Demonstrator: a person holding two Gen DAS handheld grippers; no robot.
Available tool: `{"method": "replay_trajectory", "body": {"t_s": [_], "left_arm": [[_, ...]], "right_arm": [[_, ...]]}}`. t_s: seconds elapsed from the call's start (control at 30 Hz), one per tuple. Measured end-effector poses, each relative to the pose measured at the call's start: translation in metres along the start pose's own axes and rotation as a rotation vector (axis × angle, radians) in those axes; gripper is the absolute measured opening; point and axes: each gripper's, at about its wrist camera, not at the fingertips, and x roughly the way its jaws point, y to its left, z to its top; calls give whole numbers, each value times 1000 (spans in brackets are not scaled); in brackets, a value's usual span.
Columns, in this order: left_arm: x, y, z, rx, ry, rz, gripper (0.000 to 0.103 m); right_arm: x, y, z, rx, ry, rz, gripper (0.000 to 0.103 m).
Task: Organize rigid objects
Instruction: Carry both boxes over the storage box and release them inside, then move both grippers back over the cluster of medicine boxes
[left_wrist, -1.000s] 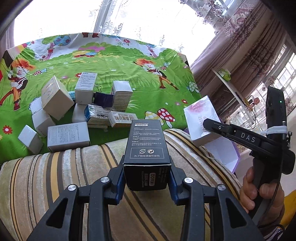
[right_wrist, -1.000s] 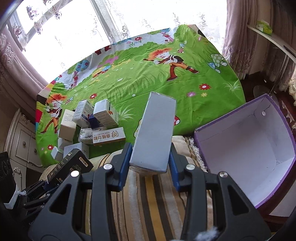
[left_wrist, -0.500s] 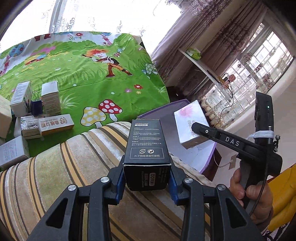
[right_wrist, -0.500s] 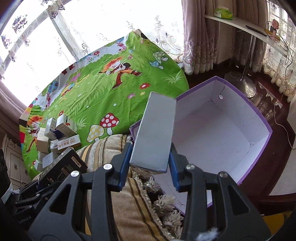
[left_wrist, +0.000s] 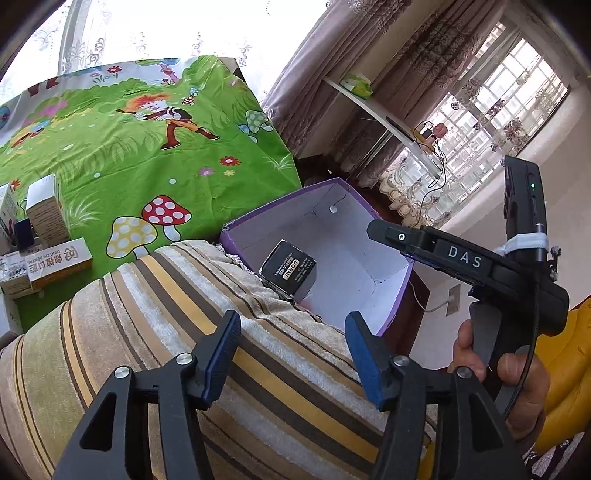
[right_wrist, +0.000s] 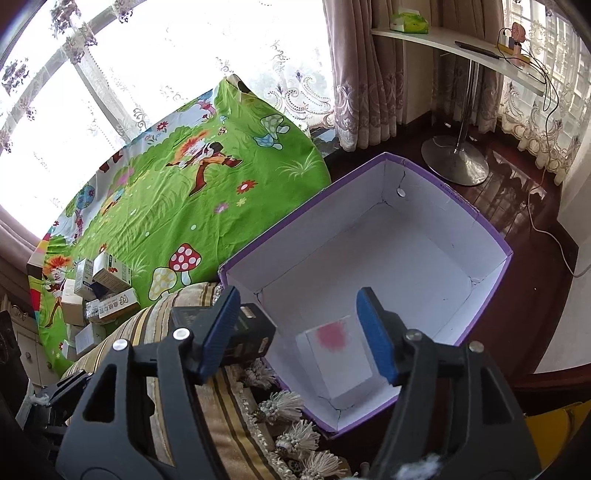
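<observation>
left gripper (left_wrist: 291, 332): jaws apart, nothing between | right gripper (right_wrist: 299, 325): jaws apart, nothing between | black rectangular carton (left_wrist: 290, 271): inside purple-walled white-lined cardboard box (right_wrist: 491, 236), near its left wall | white flat pink-marked carton (right_wrist: 338, 360): on box floor

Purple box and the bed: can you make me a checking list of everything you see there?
Surface: striped blanket in front, green cartoon sheet behind.
Job's things: purple box is open; white box with a pink blotch lies flat inside; black box is tilted at its near-left corner, cannot tell if it has settled.
Clutter: small boxes piled on the sheet, not yet packed.
Grippers: left gripper open and empty; right gripper open and empty, above the purple box.
Cables: white cable on the floor by the wall.
Surroundings: curtains, a shelf, a round stand base.
</observation>
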Motion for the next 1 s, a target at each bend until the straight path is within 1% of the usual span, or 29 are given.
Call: {"method": "replay_trajectory", "body": {"t_s": [0.07,0.13,0.3,0.4,0.6,0.83,1.0], "left_arm": [[0,2,-1,-4,-1,0,60],[-2,2,-2,-1,-8,6,60],[-12,3,-4,5,-43,19,60],[-19,9,-6,-14,-66,19,60],[-38,27,-9,-62,-114,69,60],[-71,66,-21,-166,-180,133,60],[-99,103,-39,-265,-216,182,60]], "right_arm": [[-2,3,0,-12,-4,0,74],[-2,6,0,-25,-7,2,74],[-5,16,-1,-58,-13,29,75],[-6,21,-2,-68,-11,48,75],[-3,35,-6,-97,7,68,76],[0,62,-12,-181,29,83,76],[4,81,-17,-216,54,127,76]]}}
